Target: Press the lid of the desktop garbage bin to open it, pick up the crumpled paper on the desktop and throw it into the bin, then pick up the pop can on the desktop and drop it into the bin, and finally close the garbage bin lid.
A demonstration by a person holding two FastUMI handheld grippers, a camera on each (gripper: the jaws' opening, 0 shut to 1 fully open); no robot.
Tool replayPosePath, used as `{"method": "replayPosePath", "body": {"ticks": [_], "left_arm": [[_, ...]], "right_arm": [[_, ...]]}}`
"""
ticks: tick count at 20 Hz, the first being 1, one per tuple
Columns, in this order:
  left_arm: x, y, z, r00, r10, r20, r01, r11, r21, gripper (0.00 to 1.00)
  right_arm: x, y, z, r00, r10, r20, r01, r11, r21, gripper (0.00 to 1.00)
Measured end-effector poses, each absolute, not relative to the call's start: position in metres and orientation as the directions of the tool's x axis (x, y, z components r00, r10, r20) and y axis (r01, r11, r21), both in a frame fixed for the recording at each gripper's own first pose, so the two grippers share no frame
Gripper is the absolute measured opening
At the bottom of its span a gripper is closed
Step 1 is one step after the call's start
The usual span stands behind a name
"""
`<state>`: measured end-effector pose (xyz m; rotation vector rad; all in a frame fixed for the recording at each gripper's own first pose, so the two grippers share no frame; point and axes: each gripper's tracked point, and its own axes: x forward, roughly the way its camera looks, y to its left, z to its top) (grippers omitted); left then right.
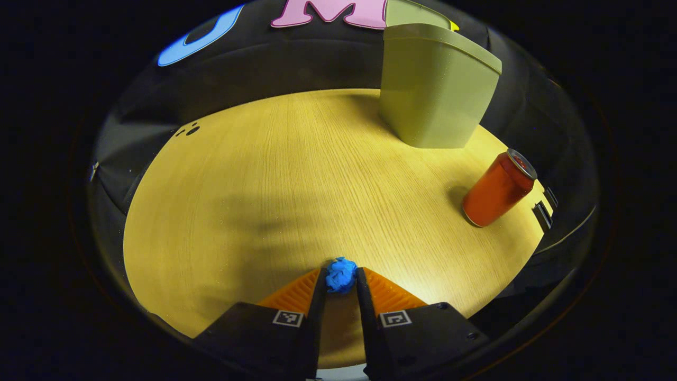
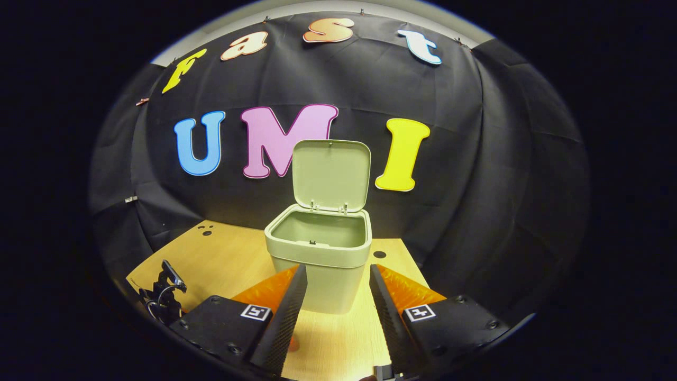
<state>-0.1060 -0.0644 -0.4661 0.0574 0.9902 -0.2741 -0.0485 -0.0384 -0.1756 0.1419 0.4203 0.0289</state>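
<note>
Your left gripper (image 1: 341, 280) is clamped on the crumpled blue paper (image 1: 341, 275), seemingly just off the wood-grain table (image 1: 238, 211). Ahead to its right the smooth metal can (image 1: 497, 190) stands untouched; beyond it, the matte plastic bin (image 1: 436, 90). Your right gripper (image 2: 333, 296) waits, fingers apart, before the bin, lid (image 2: 332, 174) already up. Dropping paper, can and closing remain.

You have one garbage bin (image 2: 317, 254) with one lid (image 2: 331, 175), raised. You have one pop can (image 1: 498, 189) and one ball of crumpled paper (image 1: 340, 275). You work with two sets of tongs: the left tongs (image 1: 341, 283) and the right tongs (image 2: 334, 280). All items share one surface (image 1: 296, 180).
</note>
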Motion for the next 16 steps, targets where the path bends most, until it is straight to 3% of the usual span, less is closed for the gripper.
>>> {"method": "replayPosePath", "body": {"ticks": [1, 2, 10, 16], "left_arm": [[-0.105, -0.064, -0.464, 0.521, -0.199, -0.83, 0.252, 0.965, -0.073, 0.41], [-0.103, -0.063, -0.461, 0.526, -0.199, -0.827, 0.25, 0.965, -0.074, 0.36], [-0.08, -0.059, -0.413, 0.599, -0.207, -0.773, 0.23, 0.97, -0.081, 0.36], [-0.033, -0.067, -0.331, 0.721, -0.24, -0.651, 0.219, 0.969, -0.115, 0.36]], "right_arm": [[-0.048, -0.039, -0.177, 0.913, 0.058, -0.404, -0.001, 0.99, 0.141, 0.76], [-0.047, -0.039, -0.177, 0.912, 0.063, -0.404, -0.007, 0.99, 0.139, 0.76], [-0.043, -0.034, -0.187, 0.907, 0.088, -0.412, -0.03, 0.989, 0.146, 0.76], [-0.043, -0.032, -0.196, 0.9, 0.104, -0.424, -0.046, 0.989, 0.144, 0.76]]}}
